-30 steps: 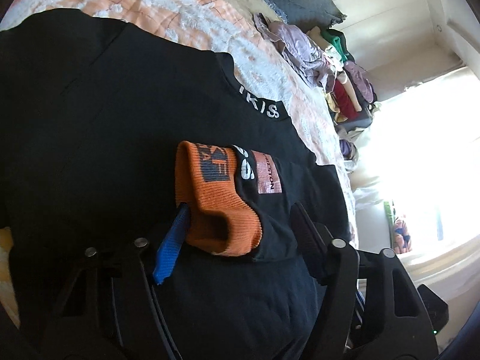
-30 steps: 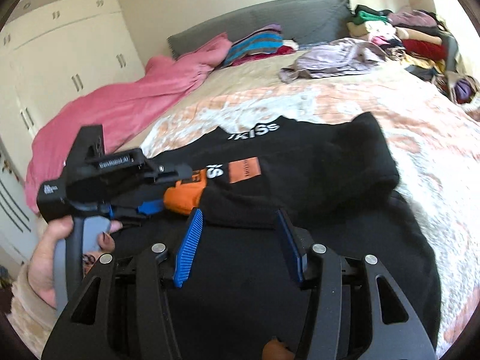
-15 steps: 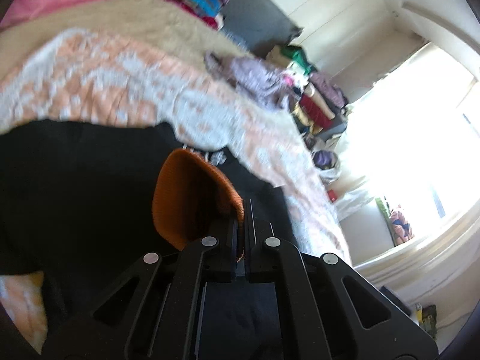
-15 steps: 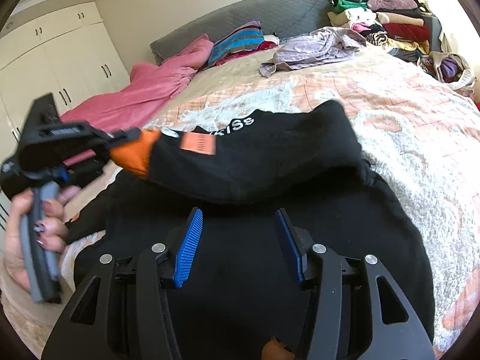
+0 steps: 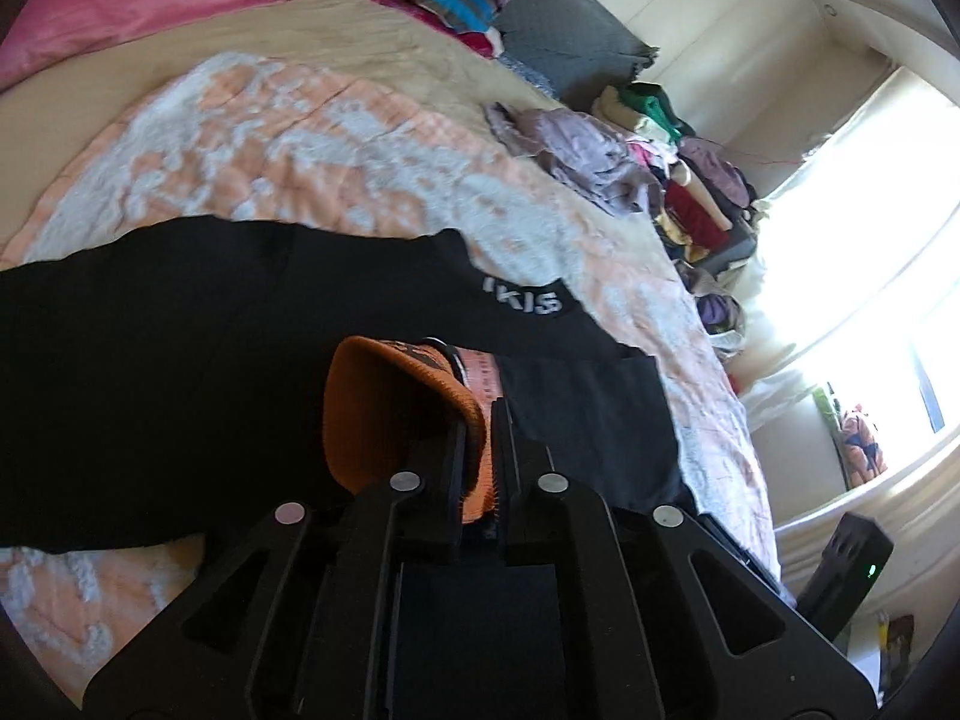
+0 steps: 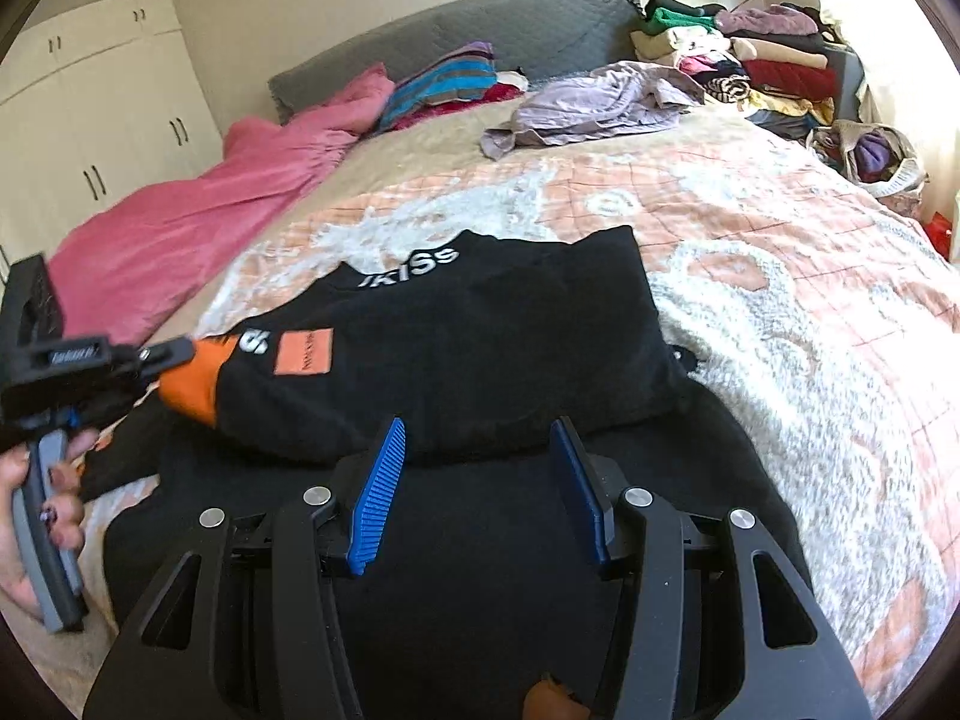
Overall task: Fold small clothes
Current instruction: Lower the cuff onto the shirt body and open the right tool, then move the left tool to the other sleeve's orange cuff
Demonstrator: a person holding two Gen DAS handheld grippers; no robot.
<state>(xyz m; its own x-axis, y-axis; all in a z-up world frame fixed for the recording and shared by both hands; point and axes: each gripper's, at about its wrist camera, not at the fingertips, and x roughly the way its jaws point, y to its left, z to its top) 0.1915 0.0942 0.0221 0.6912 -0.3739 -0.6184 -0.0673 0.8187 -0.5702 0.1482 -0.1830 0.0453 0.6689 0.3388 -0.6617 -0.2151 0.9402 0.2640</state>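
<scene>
Bedroom with a quilted bed (image 6: 750, 276), where we are folding a black sweatshirt (image 6: 480, 324).

Going left to right: a hand (image 6: 36, 498) at the left edge carries our left tool (image 5: 489, 420), clenched on the orange cuff (image 5: 384, 408) of a sleeve raised off the garment. The sweatshirt lies spread across the near part of the bed, neckband lettering facing the headboard. Our right tool (image 6: 480, 480) hovers over the black fabric with its blue pads (image 6: 378, 492) parted, gripping nothing. We judge the cloth soft, light and floppy; it will sag from any single pinch, so the ribbed cuff and hems look like the firmest places to take hold.
</scene>
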